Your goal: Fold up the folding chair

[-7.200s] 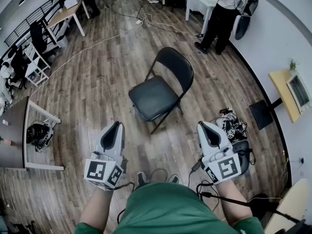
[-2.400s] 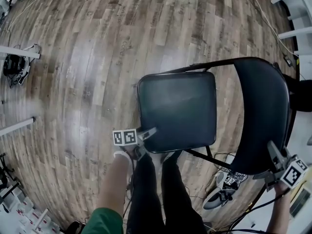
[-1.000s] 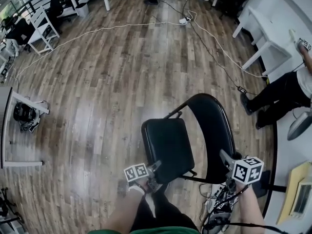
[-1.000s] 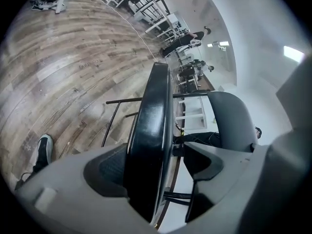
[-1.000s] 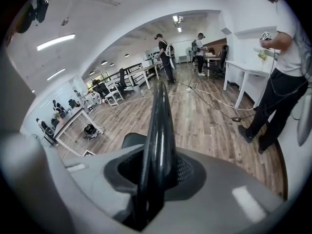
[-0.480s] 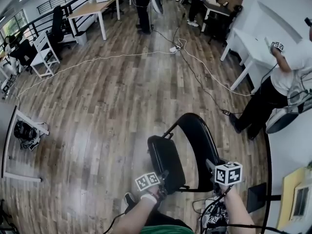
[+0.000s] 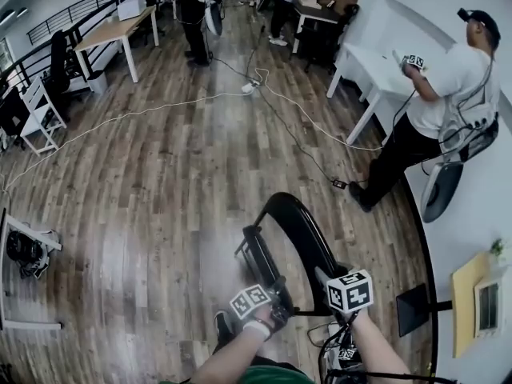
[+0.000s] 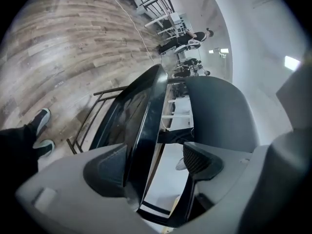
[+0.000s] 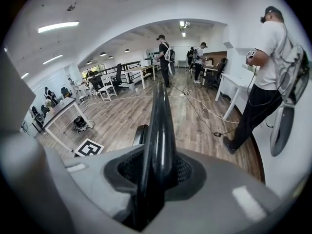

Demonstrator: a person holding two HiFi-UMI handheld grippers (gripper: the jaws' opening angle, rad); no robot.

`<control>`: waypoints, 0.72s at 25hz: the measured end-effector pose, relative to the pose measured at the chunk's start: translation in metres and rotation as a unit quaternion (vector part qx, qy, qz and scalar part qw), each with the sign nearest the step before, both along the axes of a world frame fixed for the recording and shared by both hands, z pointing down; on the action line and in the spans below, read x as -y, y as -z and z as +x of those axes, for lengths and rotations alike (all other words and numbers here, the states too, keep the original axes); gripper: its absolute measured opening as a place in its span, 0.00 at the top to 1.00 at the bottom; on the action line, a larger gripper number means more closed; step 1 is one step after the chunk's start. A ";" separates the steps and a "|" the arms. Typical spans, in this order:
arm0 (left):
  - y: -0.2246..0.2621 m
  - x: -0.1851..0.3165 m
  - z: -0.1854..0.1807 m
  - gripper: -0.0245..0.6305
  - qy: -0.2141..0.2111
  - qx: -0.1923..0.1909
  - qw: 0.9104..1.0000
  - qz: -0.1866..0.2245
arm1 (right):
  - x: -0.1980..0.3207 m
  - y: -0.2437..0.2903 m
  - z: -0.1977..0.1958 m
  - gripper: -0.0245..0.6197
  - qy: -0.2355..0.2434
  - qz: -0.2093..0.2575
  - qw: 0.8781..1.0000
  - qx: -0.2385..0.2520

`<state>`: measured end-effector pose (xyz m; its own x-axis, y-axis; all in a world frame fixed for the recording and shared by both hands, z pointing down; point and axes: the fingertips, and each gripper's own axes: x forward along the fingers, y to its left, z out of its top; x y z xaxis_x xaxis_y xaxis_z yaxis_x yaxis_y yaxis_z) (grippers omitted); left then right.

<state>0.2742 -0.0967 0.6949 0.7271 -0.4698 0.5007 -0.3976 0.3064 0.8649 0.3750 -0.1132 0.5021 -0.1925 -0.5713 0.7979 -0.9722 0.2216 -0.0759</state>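
Person (image 7: pixel 448 86) at white table (image 7: pixel 362 59) R; cable (image 7: pixel 144 112) across floor (image 7: pixel 144 206), prob. power lead; desk (image 7: pixel 112 30) L.

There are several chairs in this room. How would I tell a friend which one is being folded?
Find the wide wooden floor and look to its near end, closest to the camera. There stands the black folding chair, its seat tipped up close to the backrest, whose rim the right gripper clamps. Unlike the white chair at the far left, it stands alone mid-floor, half folded.

In the head view the folding chair's (image 7: pixel 304 230) feet hide behind its seat (image 7: pixel 262 262)
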 end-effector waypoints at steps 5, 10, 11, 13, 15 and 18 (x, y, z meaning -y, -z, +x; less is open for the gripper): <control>0.008 0.009 0.031 0.39 0.015 -0.061 0.998 0.007 | -0.001 0.003 -0.007 0.80 0.001 0.007 1.000 -0.024; 0.015 0.018 0.055 0.39 0.020 -0.094 0.995 0.001 | 0.001 0.007 -0.010 0.79 -0.001 0.012 0.998 -0.056; 0.015 0.019 0.058 0.39 0.024 -0.097 0.995 -0.002 | 0.002 0.007 -0.006 0.79 -0.003 0.013 0.998 -0.064; 0.014 0.022 0.065 0.39 0.021 -0.103 0.994 0.000 | 0.005 0.006 0.004 0.78 -0.005 0.014 0.997 -0.073; 0.016 0.025 0.072 0.39 -0.006 -0.108 0.994 0.012 | 0.008 0.004 0.010 0.78 -0.005 0.013 0.997 -0.070; 0.024 0.026 0.074 0.38 -0.077 -0.090 0.992 0.051 | 0.008 0.003 0.014 0.77 -0.005 0.013 0.997 -0.071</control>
<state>0.3487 -0.1228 0.6712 0.8678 -0.3874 0.3114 -0.2688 0.1612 0.9496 0.3889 -0.1214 0.4987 -0.0720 -0.5939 0.8013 -0.9751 0.2110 0.0688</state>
